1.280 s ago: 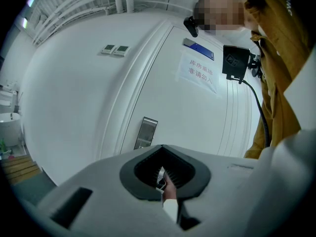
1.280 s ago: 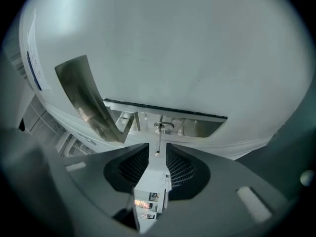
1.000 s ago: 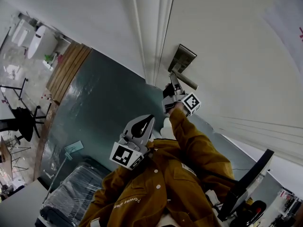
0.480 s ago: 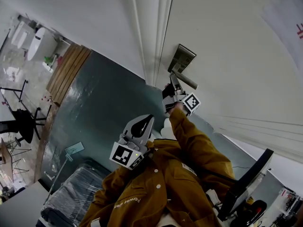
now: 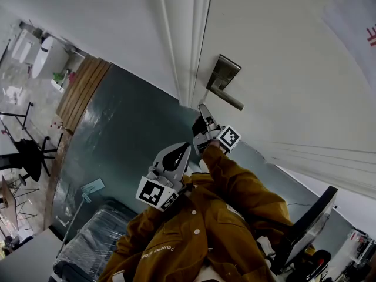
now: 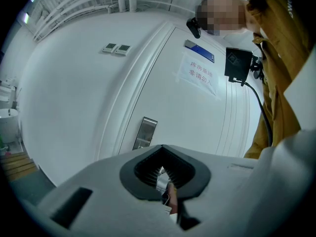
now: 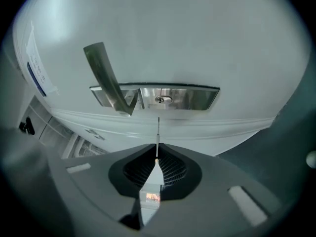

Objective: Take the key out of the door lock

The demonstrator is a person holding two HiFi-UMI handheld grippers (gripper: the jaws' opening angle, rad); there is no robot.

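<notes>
The white door (image 5: 282,57) carries a metal lock plate (image 5: 223,74) with a lever handle (image 5: 228,100). In the right gripper view the keyhole (image 7: 160,99) sits in the plate (image 7: 197,98), beside the lever (image 7: 106,75). My right gripper (image 7: 157,158) is shut on the key (image 7: 158,132). Its thin blade points at the keyhole with a clear gap between them. In the head view this gripper (image 5: 203,111) hangs just below the lever. My left gripper (image 5: 176,155) is shut and empty near the person's chest, aimed at the door and its plate (image 6: 145,132).
The door frame (image 5: 191,46) runs left of the lock. Below lies a dark teal floor (image 5: 123,134), with a wooden step (image 5: 85,90) at the far left. A paper notice (image 6: 198,76) hangs on the door. The person's brown jacket sleeve (image 5: 235,181) trails behind the right gripper.
My right gripper has drawn back from the lock plate, down and to the left in the head view. The key has come out of the keyhole with it. The left gripper has stayed put.
</notes>
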